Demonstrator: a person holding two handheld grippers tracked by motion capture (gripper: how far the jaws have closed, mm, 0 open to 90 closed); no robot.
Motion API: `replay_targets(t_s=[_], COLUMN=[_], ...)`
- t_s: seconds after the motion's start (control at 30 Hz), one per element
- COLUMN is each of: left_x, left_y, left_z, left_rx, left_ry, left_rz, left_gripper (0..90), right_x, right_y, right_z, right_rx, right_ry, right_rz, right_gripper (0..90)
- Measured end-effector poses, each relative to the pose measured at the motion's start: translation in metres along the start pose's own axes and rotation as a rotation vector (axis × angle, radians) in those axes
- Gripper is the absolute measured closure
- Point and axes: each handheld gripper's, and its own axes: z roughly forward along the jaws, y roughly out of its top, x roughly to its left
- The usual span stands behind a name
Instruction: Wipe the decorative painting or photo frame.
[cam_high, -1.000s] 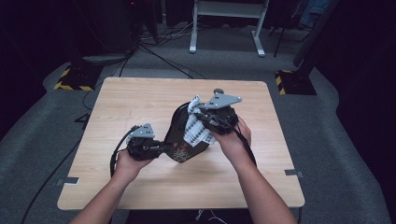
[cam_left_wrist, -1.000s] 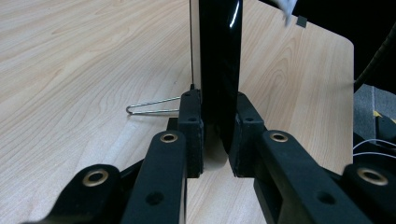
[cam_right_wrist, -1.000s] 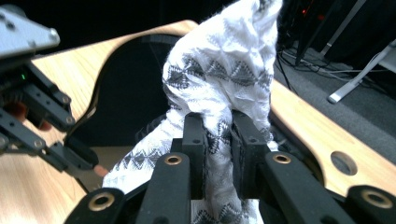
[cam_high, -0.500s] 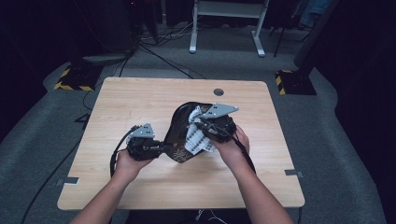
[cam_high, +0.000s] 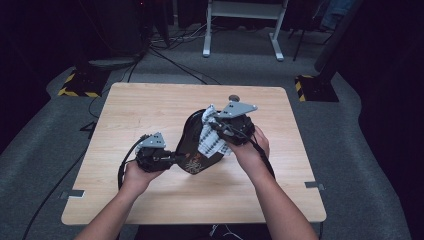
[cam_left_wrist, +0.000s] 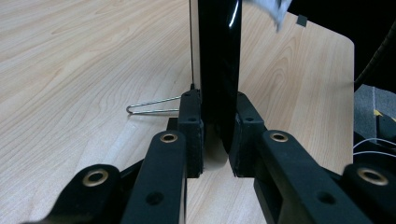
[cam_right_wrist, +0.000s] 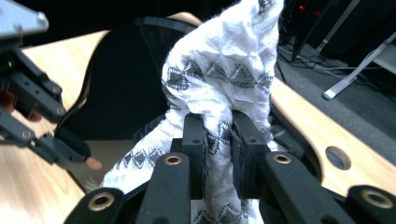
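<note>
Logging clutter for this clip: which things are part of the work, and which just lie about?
In use: black bag, shut in left gripper; patterned white cloth, shut in right gripper.
Lying about: wire clip on the table.

Glossy black board at centre, a pale ornate print near its six o'clock end. At its two o'clock, the cloth is white with grey-black zigzag bands. Table is light wood grain. Jaws are matte black with brass-coloured rivets. Silver wire clip at nine o'clock.
</note>
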Motion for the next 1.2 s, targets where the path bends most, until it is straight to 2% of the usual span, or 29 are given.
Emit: replay_targets(t_s=[0.13, 0.23, 0.4, 0.57, 0.7, 1.03, 1.13, 1.2], left_x=[0.000, 0.000, 0.000, 0.000, 0.000, 0.000, 0.000, 0.000], left_y=[0.000, 0.000, 0.000, 0.000, 0.000, 0.001, 0.001, 0.001], left_z=[0.000, 0.000, 0.000, 0.000, 0.000, 0.000, 0.000, 0.000], left_rx=[0.000, 0.001, 0.001, 0.000, 0.001, 0.004, 0.005, 0.005], left_ry=[0.002, 0.002, 0.001, 0.001, 0.000, 0.004, 0.006, 0.005], left_rz=[0.000, 0.000, 0.000, 0.001, 0.001, 0.006, 0.008, 0.008], left_gripper=[78.5, 78.4, 78.4, 78.5, 78.4, 78.3, 78.3, 78.3], right_x=[-0.002, 0.000, 0.002, 0.003, 0.002, -0.007, -0.007, -0.007], right_y=[0.002, -0.003, -0.026, -0.037, -0.031, 0.003, 0.003, -0.004], right_z=[-0.002, 0.000, 0.012, 0.017, 0.014, -0.003, -0.003, -0.001], right_rx=[-0.009, -0.009, 0.021, 0.042, 0.044, -0.004, -0.015, -0.018], right_ry=[-0.002, -0.004, 0.017, 0.028, 0.028, -0.002, -0.003, 0.002], right_rz=[0.002, 0.012, 0.043, 0.057, 0.050, 0.017, 0.022, 0.035], right_gripper=[78.3, 78.3, 78.3, 78.3, 78.3, 78.3, 78.3, 78.3])
